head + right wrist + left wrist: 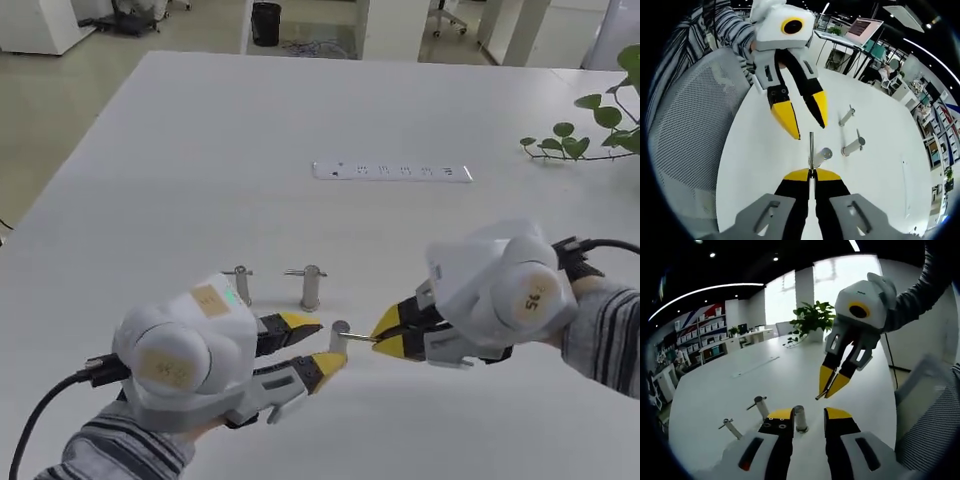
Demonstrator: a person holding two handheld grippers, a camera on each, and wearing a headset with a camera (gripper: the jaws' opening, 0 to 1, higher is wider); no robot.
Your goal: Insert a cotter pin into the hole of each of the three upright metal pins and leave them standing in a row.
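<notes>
Yellow-tipped black jaws are seen on the left claw [327, 342], which is held spread, one jaw on either side of the nearest metal pin [340, 334]; whether they touch it cannot be told. Behind it on the white worktop [200, 150], the left metal pin [241, 287] stands upright and is crossed near its top by a thin wire [236, 271] lying level. The middle metal pin [312, 290], also upright, is crossed by a second wire [297, 271]. All three pins are short, smooth grey cylinders with their long axes vertical. The cotter pin [358, 338], a slim straight metal rod, is held level, its free end pointing leftward at the top of the nearest metal pin and lying just beside it. It is pinched at its other end by the right claw [381, 337], whose jaws are pressed together on it.
</notes>
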